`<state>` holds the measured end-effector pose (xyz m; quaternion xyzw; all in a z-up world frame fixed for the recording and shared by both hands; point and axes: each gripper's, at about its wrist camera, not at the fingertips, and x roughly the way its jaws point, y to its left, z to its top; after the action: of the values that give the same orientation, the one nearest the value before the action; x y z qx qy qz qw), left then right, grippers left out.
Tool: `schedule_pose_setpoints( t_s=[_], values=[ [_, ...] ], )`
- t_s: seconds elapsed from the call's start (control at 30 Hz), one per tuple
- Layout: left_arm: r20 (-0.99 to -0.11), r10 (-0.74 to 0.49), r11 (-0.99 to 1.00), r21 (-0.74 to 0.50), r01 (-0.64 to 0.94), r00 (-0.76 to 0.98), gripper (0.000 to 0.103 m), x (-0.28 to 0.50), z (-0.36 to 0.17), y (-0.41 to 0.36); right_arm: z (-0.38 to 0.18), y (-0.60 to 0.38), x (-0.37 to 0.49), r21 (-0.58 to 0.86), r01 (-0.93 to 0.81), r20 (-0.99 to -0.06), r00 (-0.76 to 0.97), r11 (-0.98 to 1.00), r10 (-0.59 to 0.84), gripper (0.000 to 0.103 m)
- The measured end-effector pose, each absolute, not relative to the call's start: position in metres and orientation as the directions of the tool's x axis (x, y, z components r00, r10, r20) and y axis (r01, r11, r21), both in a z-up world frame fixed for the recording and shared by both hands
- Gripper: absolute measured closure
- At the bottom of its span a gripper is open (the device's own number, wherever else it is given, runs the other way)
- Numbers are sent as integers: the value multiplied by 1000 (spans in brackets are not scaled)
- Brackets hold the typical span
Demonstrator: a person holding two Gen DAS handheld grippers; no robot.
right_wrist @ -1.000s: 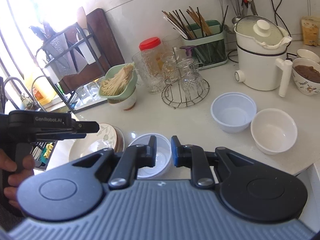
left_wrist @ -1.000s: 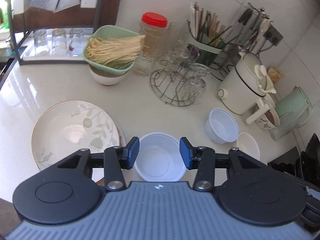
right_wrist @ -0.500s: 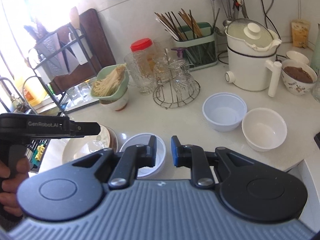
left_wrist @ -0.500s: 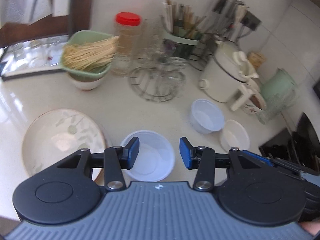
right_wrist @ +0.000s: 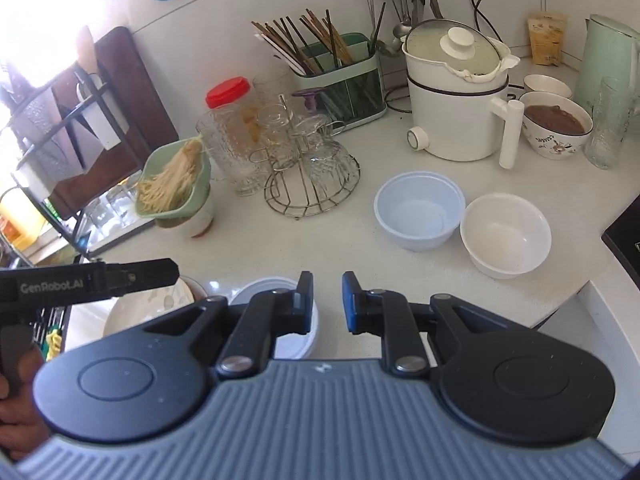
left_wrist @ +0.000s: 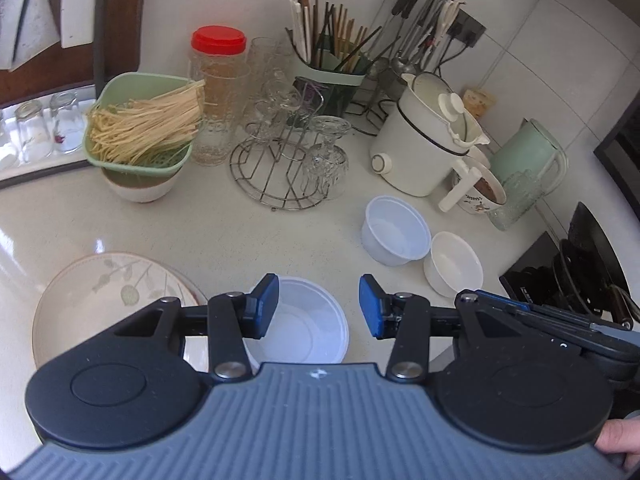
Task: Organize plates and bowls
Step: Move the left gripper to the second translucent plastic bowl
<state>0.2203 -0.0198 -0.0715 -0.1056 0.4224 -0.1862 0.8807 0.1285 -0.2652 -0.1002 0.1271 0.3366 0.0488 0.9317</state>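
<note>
Views swung right along the counter (left_wrist: 224, 232) over the last second; both rigs panned, nothing on the surface moved.

Left gripper (left_wrist: 319, 306): jaws part-way apart, gap unchanged, nothing between the pads. It hovers over the clear plastic bowl (left_wrist: 304, 328) at the front edge, now off-centre: left pad over the bowl's left rim, right pad just past its right rim. No contact that I can see.

Right gripper (right_wrist: 327, 299): jaws nearly together, narrow gap, empty. Also no change in opening. Same clear plastic bowl (right_wrist: 272, 292) sits mostly behind its left finger.

Task items:
- leaf-print plate (left_wrist: 104, 300) at the front-left edge, on another plate; a reddish rim shows underneath. Touching or nearly touching the clear bowl.
- pale blue plastic bowl (right_wrist: 419, 210) and white bowl (right_wrist: 505, 235) side by side toward the right end, rims touching or nearly so, in front of the white electric pot (right_wrist: 456, 96).

Read: no pick started, bowls not yet stacked. The pan brings the two right-hand bowls closer to centre frame, so likely lining up on those or on the near bowl. Right jaws would need to open first for any rim grab.
</note>
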Motion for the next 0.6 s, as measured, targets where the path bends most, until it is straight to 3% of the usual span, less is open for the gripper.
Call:
schedule_pose_setpoints(
  t_s=[0.33,0.6],
  values=[
    [-719,-456,890,-358,283,525,53,247,-80,-29,-108,-271,136,248,91,-657,748,965,98,83],
    [-706,-494,869,-385,310,508,53,272,-79,-53,-103,-292,158,252,120,-634,770,960,70,83]
  ],
)
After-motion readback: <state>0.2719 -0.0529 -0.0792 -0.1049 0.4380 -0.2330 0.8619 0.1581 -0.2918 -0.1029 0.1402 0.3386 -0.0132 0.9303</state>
